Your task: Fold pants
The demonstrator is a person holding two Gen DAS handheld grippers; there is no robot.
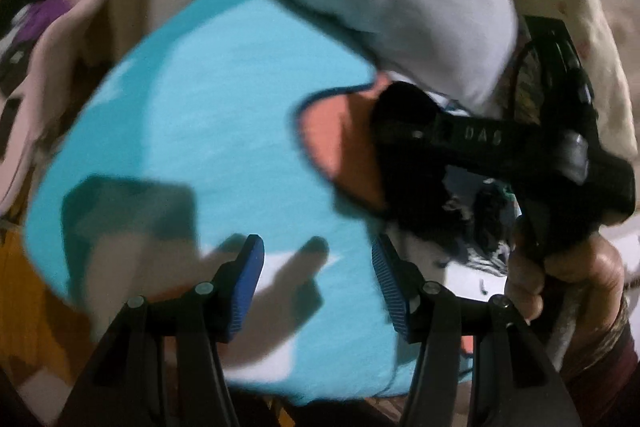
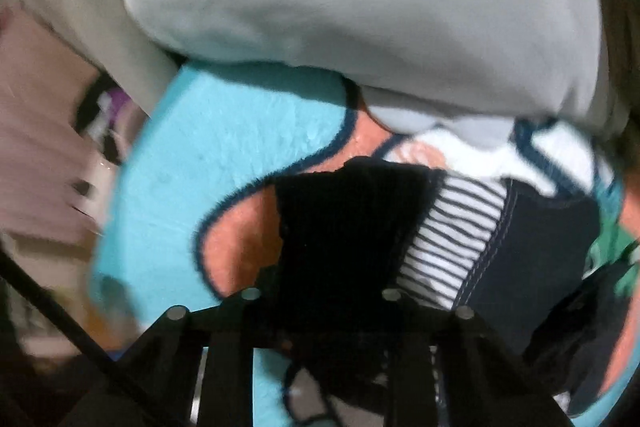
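Observation:
My left gripper (image 1: 318, 283) is open and empty, its blue pads (image 1: 250, 287) apart above a turquoise blanket (image 1: 208, 115). The other hand-held gripper's body (image 1: 500, 147) shows at the right of the left wrist view, with black pants (image 1: 420, 203) hanging below it. In the right wrist view the black pants (image 2: 348, 227) fill the space between my right gripper's fingers, whose tips are hidden behind the cloth (image 2: 320, 301); it looks shut on them. A striped and navy garment (image 2: 500, 243) lies just right of the pants.
A large grey-white pillow (image 2: 360, 7) lies at the back of the blanket. An orange patch with a dark outline (image 2: 236, 239) is printed on the blanket. Pink furniture with clutter (image 1: 52, 39) stands at the left. A person's hand (image 1: 560, 275) grips the right tool's handle.

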